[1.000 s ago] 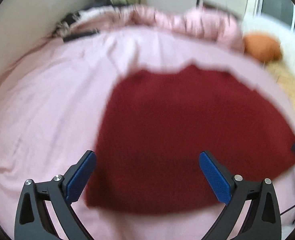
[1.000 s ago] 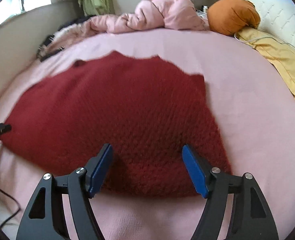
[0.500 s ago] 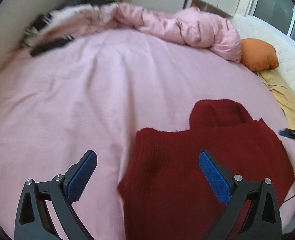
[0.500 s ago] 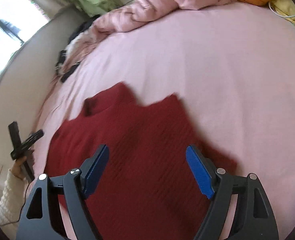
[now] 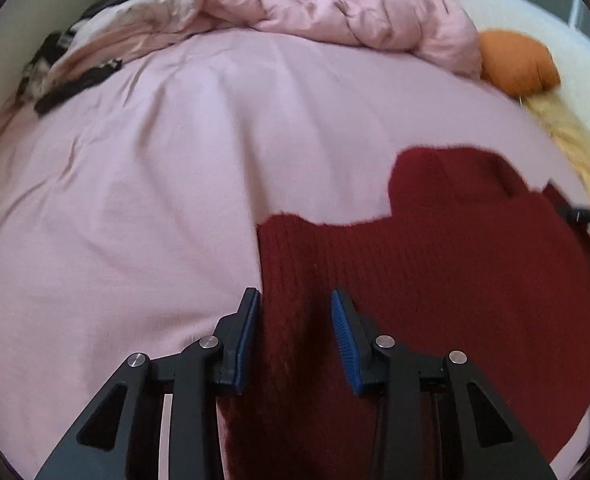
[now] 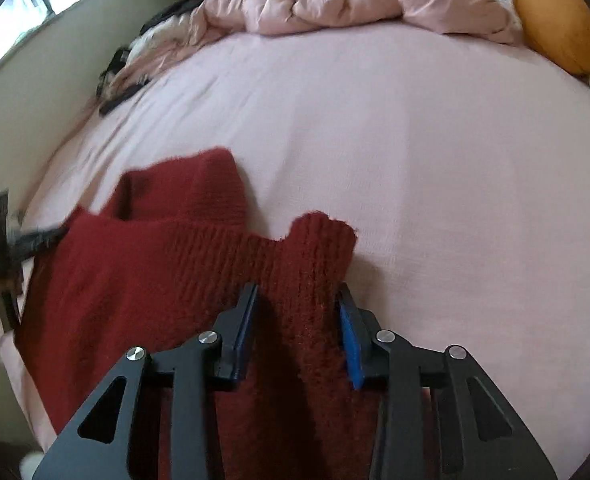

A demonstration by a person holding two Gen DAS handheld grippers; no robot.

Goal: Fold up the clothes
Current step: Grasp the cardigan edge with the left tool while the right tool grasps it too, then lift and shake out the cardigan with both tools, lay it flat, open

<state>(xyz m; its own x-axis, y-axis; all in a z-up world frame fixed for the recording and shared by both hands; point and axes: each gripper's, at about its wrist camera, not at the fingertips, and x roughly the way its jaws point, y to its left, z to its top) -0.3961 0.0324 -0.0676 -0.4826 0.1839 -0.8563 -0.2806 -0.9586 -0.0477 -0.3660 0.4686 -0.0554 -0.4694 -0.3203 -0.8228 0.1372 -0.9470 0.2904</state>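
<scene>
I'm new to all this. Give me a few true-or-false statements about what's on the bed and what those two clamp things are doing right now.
1. The sweater is dark red. True.
2. The sweater lies on a blue sheet. False: the sheet is pink.
3. Knit fabric sits between the fingers of each hand-held gripper, left and right. True.
4. An orange pillow sits at the far side of the bed. True.
5. The rumpled duvet covers the sweater. False: it is bunched at the far edge, apart from the sweater.
</scene>
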